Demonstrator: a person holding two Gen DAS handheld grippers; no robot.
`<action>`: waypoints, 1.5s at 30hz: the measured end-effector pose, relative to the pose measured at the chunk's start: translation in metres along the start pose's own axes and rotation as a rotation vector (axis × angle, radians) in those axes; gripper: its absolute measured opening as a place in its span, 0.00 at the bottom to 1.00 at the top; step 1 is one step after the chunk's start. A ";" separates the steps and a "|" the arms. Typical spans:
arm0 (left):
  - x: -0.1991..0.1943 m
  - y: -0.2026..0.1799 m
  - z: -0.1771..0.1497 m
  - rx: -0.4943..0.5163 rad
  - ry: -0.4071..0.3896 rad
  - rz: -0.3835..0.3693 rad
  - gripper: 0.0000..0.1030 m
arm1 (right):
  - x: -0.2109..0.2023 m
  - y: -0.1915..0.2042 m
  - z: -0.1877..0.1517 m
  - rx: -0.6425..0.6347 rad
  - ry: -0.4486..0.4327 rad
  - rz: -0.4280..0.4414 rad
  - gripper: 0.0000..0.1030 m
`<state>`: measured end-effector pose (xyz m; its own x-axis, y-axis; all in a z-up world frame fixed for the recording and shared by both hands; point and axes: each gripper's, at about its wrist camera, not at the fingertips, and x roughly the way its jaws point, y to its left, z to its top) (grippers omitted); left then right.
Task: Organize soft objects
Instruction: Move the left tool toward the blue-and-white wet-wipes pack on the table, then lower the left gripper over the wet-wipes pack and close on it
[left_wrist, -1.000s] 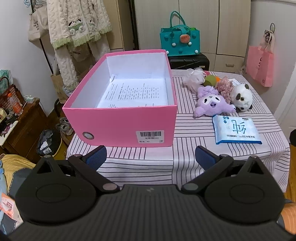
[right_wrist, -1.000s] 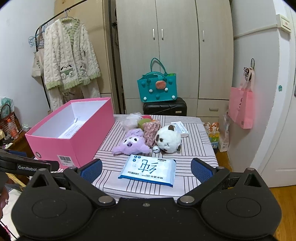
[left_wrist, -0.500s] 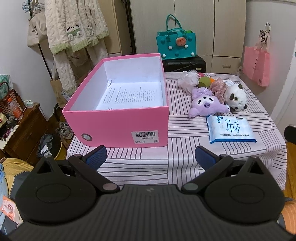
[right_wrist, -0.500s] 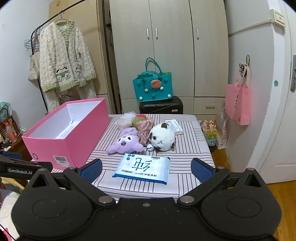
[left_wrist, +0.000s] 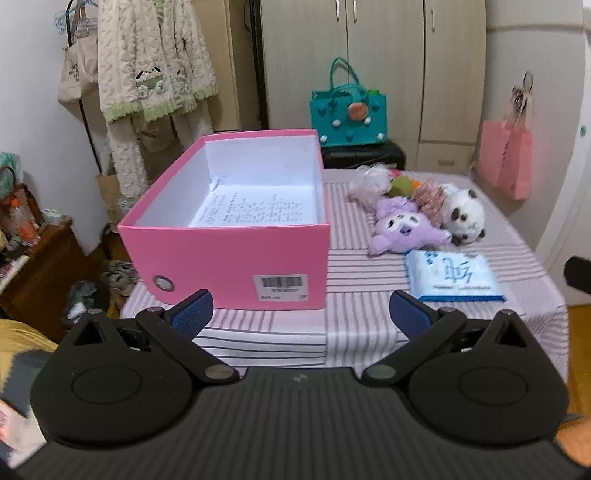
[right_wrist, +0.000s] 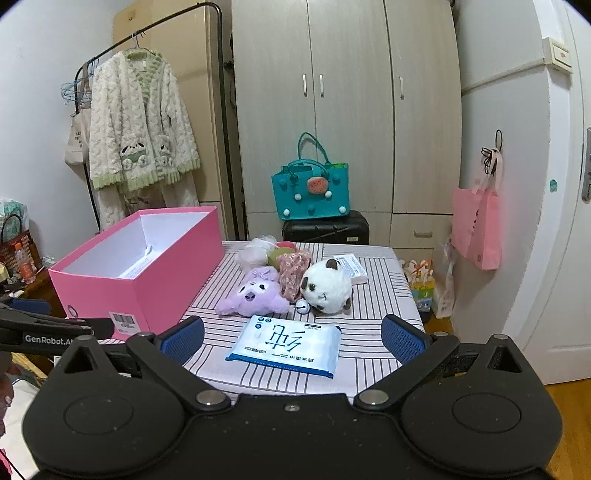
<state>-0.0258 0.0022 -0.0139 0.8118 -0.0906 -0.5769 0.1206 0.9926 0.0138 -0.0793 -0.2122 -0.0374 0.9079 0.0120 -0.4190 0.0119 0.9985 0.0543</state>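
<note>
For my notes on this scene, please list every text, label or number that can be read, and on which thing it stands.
"GenRobot.A", cut off by a finger in front: on the left gripper.
One big Chinese character, upside down in the right view: on the blue tissue pack; its small print is unreadable.
Barcode label on the pink box: digits too blurred.
Printed sheet inside the box: too small.

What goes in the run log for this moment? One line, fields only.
left gripper: open, empty | right gripper: open, empty, facing tissue pack | pink box: holds only paper | purple plush, panda plush: on table
</note>
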 end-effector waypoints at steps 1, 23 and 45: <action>0.000 0.002 -0.001 -0.011 -0.009 -0.011 1.00 | -0.001 -0.001 0.000 0.002 -0.005 0.003 1.00; -0.008 -0.006 -0.021 0.050 -0.062 0.073 1.00 | -0.007 0.002 -0.015 -0.032 -0.054 -0.006 1.00; 0.002 -0.032 -0.013 0.104 -0.164 -0.004 1.00 | 0.006 -0.032 -0.023 -0.008 -0.142 0.120 1.00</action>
<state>-0.0355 -0.0291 -0.0260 0.8922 -0.1152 -0.4366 0.1758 0.9792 0.1009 -0.0844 -0.2427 -0.0628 0.9526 0.1237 -0.2779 -0.1027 0.9907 0.0888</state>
